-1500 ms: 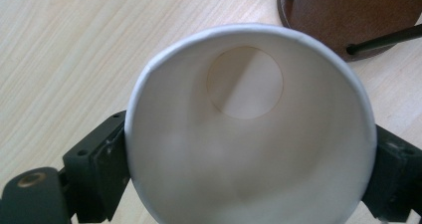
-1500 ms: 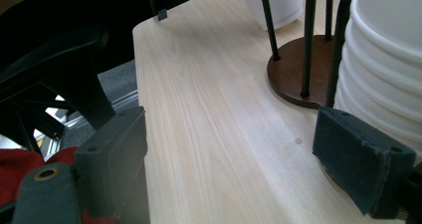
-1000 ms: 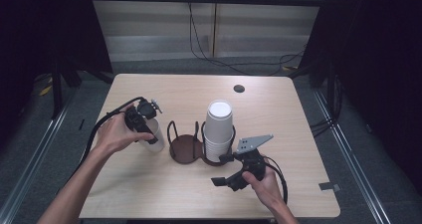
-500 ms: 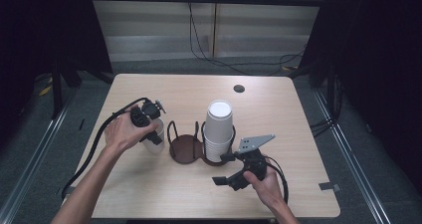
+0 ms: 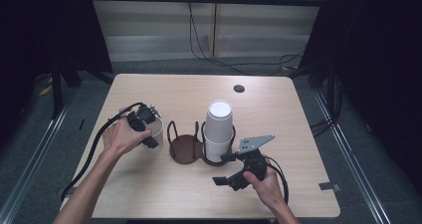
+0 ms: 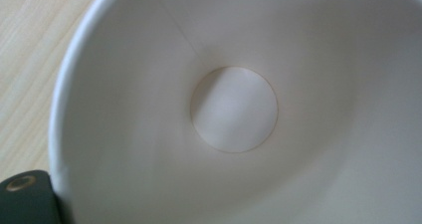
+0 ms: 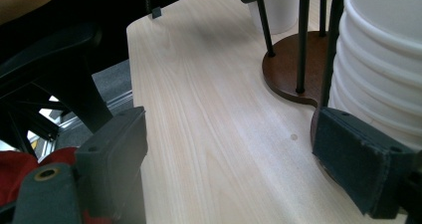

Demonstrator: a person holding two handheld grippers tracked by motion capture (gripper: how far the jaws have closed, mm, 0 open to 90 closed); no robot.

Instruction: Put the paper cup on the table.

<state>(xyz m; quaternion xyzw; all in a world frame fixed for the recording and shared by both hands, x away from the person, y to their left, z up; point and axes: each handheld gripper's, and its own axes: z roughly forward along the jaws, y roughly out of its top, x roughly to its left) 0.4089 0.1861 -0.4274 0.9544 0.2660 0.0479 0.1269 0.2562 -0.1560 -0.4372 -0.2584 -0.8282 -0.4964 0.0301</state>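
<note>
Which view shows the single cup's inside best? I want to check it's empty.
The left gripper view: it looks straight down into the single cup, showing a bare bottom. The high view shows its side behind the left gripper; the right gripper view catches its lower wall.

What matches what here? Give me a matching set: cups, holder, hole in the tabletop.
1 single white paper cup
2 stack of white paper cups
3 dark brown wire cup holder
4 small dark round hole

A far side of the light wooden table
B in the holder's right ring
C left ring empty
D left of the holder

Pairs: 1-D, 2-B, 3-C, 4-A
</note>
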